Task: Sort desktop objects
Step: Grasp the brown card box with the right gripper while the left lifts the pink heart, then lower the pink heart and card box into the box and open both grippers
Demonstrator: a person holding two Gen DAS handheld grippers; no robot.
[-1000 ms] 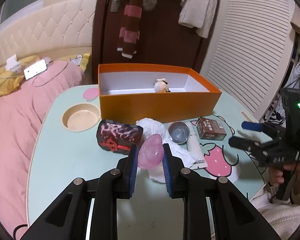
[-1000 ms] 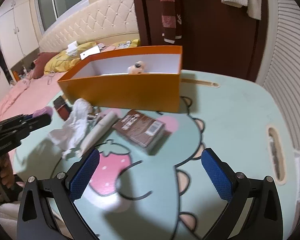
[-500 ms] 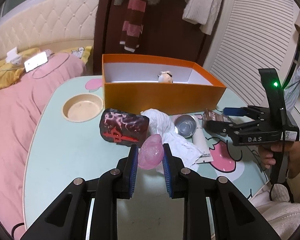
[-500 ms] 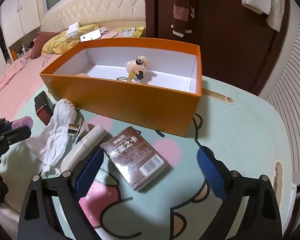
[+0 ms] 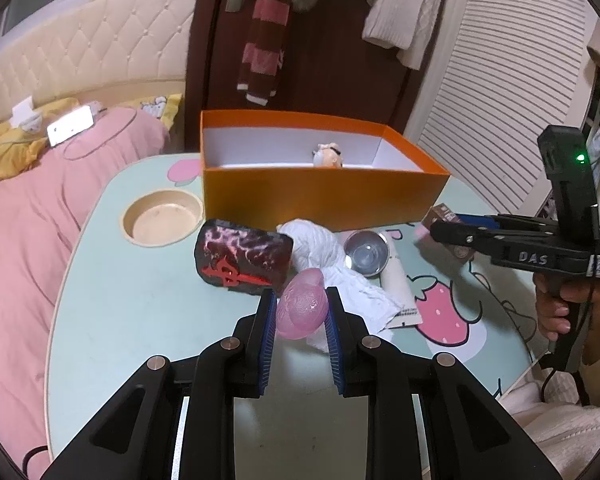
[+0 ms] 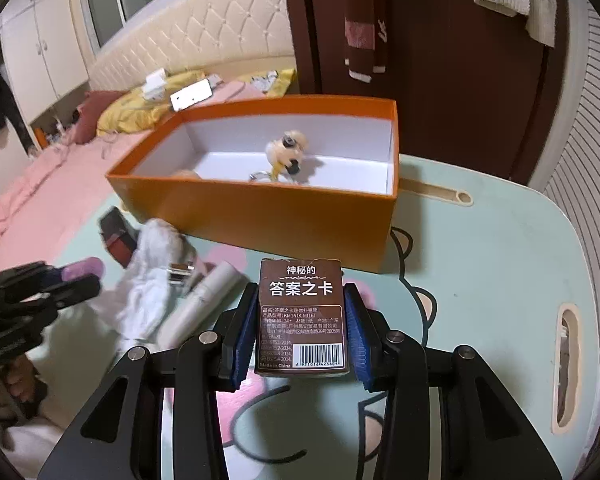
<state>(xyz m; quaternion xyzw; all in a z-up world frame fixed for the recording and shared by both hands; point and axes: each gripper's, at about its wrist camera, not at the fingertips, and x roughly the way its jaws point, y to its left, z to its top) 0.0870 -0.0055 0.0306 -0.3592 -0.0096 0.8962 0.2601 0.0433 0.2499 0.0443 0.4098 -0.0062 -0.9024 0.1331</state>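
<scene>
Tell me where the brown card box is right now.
The brown card box sits clamped between the fingers of the right gripper, in front of the orange box, with the white tube to its left in the right wrist view.

Both views close, sharing orange box [image 5: 324, 200].

Pink egg [image 5: 302, 309] and brown card box [image 6: 302, 316] held; orange box [image 6: 260, 204] open.

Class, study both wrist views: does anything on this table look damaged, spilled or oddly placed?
Nothing looks spilled. The brown card box in the right gripper has a frayed, ragged top edge. The white cloth lies crumpled in a heap among the other items, beside the orange box.
</scene>
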